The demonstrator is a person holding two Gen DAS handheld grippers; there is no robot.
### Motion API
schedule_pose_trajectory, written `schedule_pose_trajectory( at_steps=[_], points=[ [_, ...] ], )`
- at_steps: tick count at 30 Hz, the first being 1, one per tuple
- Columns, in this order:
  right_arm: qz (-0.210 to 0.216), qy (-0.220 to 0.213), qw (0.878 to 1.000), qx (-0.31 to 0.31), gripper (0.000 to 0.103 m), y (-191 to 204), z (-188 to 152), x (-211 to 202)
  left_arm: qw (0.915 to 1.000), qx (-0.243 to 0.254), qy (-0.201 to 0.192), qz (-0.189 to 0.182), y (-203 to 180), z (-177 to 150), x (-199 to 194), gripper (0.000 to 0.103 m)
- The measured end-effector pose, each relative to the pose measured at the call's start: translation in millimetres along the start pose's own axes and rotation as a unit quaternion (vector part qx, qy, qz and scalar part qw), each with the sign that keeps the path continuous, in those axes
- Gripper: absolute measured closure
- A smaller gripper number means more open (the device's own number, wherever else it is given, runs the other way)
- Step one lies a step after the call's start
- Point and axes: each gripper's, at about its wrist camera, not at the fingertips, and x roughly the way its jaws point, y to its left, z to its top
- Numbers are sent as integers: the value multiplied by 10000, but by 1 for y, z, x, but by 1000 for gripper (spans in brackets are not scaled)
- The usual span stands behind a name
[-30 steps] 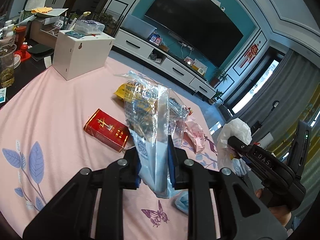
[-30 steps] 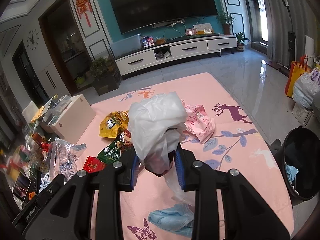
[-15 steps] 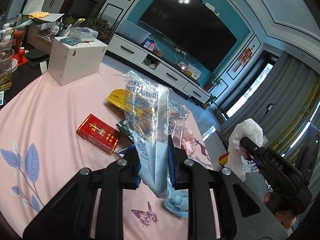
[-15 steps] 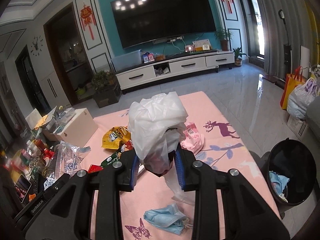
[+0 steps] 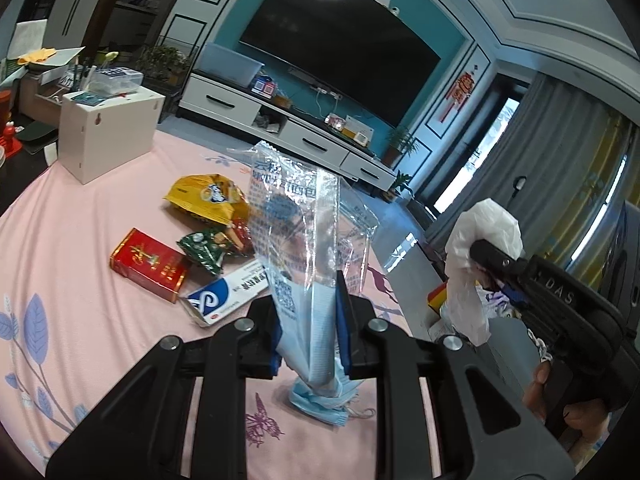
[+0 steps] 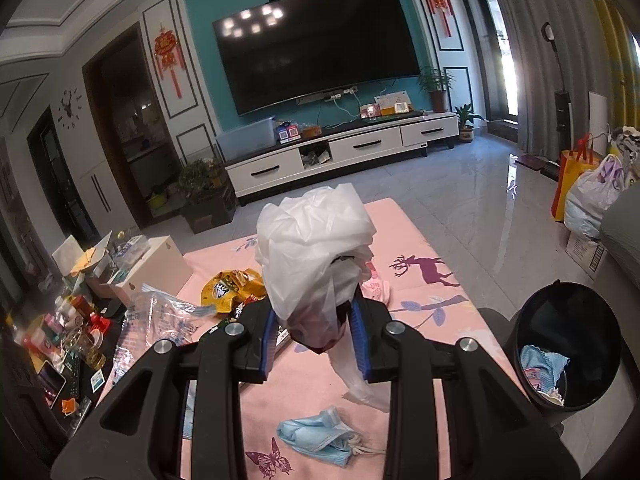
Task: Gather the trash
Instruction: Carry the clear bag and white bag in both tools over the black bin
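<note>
Pink cloth (image 5: 92,208) printed with leaves and butterflies covers the table in a living room with a teal wall and a large dark television (image 5: 340,56).

Seen from the left wrist, the left gripper (image 5: 309,320) is clamped on a clear plastic bag (image 5: 296,232) with blue print, which stands upright between its blue pads. On the cloth past it lie a red box (image 5: 149,265), a green wrapper (image 5: 205,249), a yellow snack bag (image 5: 206,200) and a blue-and-white carton (image 5: 224,294), close together. A blue face mask (image 5: 320,404) lies on the cloth under the held bag. A white box (image 5: 108,128) stands near the far left edge. To the right, off the table edge, the right gripper (image 5: 486,264) pinches a crumpled white plastic bag (image 5: 480,248).

From the right wrist, the right gripper (image 6: 314,328) grips that white plastic bag (image 6: 316,248), its bulk bunched above the jaws and a tail hanging below. The face mask (image 6: 316,438) lies on the cloth (image 6: 432,296) beneath. A black trash bin (image 6: 568,344) stands on the floor just beside the table's right edge, with some blue and pink scraps inside. The clear bag (image 6: 156,316) shows at the left.
</note>
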Motion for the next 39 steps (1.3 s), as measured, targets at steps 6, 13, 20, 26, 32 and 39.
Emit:
schedule_pose_trajectory(
  at_steps=[6,13,20,26,32,39],
  points=[
    [-113,-64,9998,116,71,-9,2,-6,9998,161,91,-74,-12,-5,7,82],
    [-237,-121,9993,266,71,-21,4,-11,9993,247,199,-178,-23,-12,15,82],
    [-354,-190,9984,393,71,-32,4,-16,9985,405,288,-240,-35,-20,22,82],
    [-472,-302,9971,523,71,-42,5,-22,9976,443,384,-362,-44,-22,27,82],
    [-618,-402,9951,663,71,-54,4,-30,9956,698,424,-458,-64,-26,35,82],
    [-833,-567,9874,1223,71,-98,0,-45,9907,1081,659,-496,-92,-35,54,82]
  ],
)
